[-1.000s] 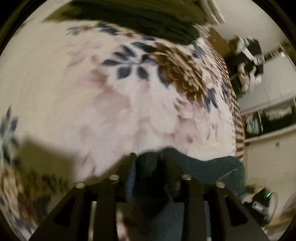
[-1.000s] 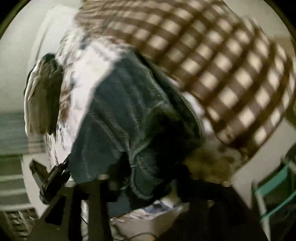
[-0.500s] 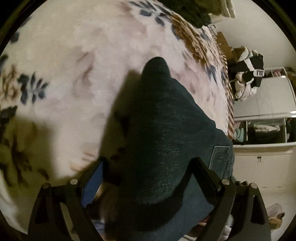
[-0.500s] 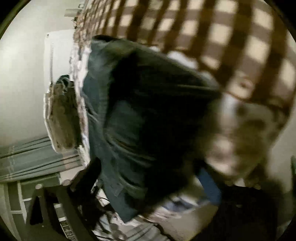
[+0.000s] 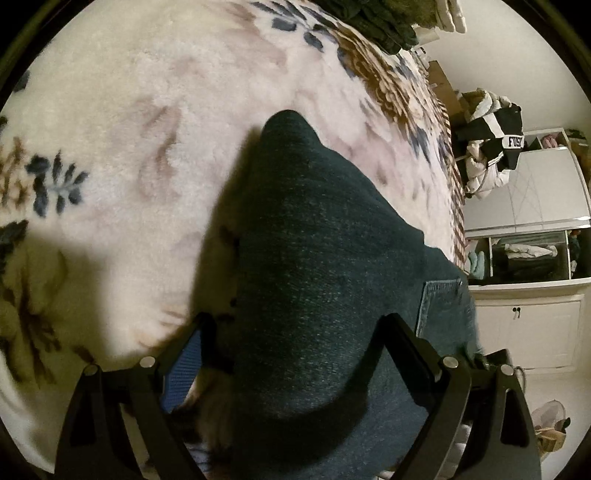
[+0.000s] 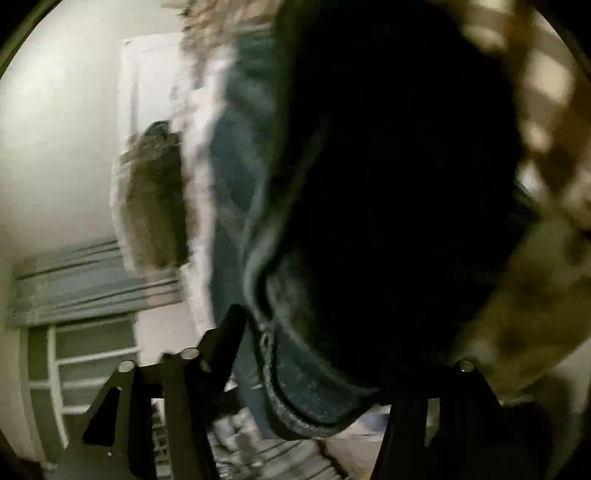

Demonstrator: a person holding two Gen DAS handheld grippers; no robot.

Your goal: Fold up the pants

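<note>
Dark blue jeans [image 5: 314,266] lie on a fluffy floral blanket [image 5: 147,129], a back pocket [image 5: 441,306] showing at the right. My left gripper [image 5: 295,332] is open, its fingers spread either side of the denim that bulges between them. In the right wrist view the jeans [image 6: 369,184] fill the frame, dark and blurred, with a thick hem or waistband edge [image 6: 295,398] near the lens. My right gripper [image 6: 332,369] is open, with the denim lying between its wide-spread fingers.
The blanket's checked border [image 5: 458,221] marks the bed's right edge. Dark clothes [image 5: 373,18] lie at the far end. A jacket [image 5: 491,147] hangs by white cabinets [image 5: 528,317]. A brown pillow [image 6: 151,199] and curtains [image 6: 92,280] show beyond the bed.
Both grippers have opened and let go of the jeans. The left gripper drew back, so the denim now lies spread on the blanket. The right view swung closer to the fabric.
</note>
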